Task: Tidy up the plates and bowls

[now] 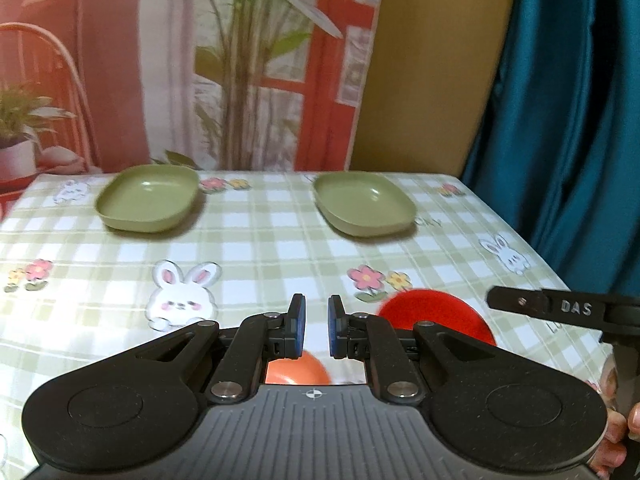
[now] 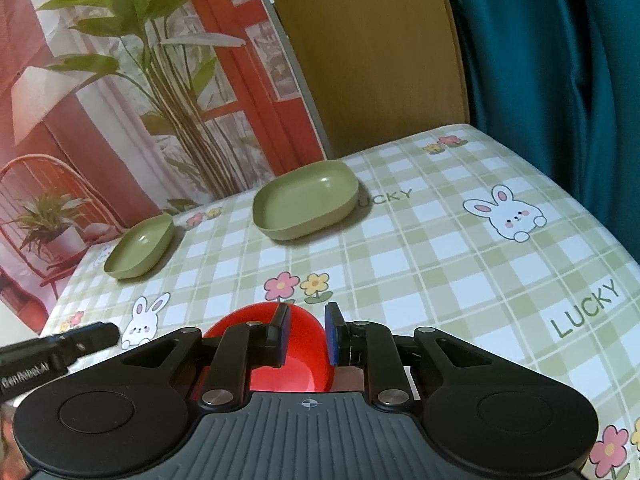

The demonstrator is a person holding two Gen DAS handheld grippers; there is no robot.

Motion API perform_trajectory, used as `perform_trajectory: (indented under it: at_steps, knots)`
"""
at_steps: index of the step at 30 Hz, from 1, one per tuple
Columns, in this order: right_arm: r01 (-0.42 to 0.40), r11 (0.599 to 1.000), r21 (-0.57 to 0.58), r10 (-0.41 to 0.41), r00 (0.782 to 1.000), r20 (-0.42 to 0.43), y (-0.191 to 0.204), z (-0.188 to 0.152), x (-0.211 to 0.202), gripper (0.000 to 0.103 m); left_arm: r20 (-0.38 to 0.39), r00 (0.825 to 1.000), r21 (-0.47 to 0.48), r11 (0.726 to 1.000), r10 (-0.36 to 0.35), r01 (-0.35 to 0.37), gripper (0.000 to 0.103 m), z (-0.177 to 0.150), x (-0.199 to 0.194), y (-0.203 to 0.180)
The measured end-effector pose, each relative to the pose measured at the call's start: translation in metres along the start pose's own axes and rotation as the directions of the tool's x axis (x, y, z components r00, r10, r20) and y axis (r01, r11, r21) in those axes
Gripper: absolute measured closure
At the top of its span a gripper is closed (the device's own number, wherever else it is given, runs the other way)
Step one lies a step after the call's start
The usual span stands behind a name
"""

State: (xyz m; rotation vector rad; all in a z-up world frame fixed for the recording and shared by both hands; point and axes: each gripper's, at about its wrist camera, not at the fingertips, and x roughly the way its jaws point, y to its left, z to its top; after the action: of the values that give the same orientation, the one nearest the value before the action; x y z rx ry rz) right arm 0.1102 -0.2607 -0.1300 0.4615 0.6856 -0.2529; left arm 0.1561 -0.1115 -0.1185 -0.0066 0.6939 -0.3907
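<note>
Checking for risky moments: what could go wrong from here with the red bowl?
1. The right gripper sits at one edge of the red bowl, and it is unclear whether it is gripping it. Lifted from there, the bowl might tilt or slip.
2. The left gripper is shut and close beside it, so the two could bump.

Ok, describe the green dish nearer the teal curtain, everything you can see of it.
The green dish is olive, a shallow rounded rectangle with low raised walls and a flat floor, plastic-looking with a faint sheen. It is empty and sits upright on the checked tablecloth near the far edge, beside a printed LUCKY. It stands apart from the other green dish; only the cloth touches it.
</note>
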Motion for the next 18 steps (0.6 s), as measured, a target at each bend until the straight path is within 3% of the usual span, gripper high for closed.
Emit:
perform_trajectory:
  at_steps: [9, 18]
  knots:
    - [-0.034, 0.999, -0.027, 0.034, 0.999, 0.017, 0.027, 0.007, 0.001, 0.085, 0.065, 0.991, -0.026, 0.993, 0.113, -0.111, 0.091, 0.020, -0.032, 0.056]
    - [-0.074, 0.995, -0.068, 0.074, 0.997, 0.000, 0.081, 0.015, 0.011, 0.085, 0.111, 0.966, -0.079, 0.971, 0.234, -0.226, 0.091, 0.037, -0.068, 0.124]
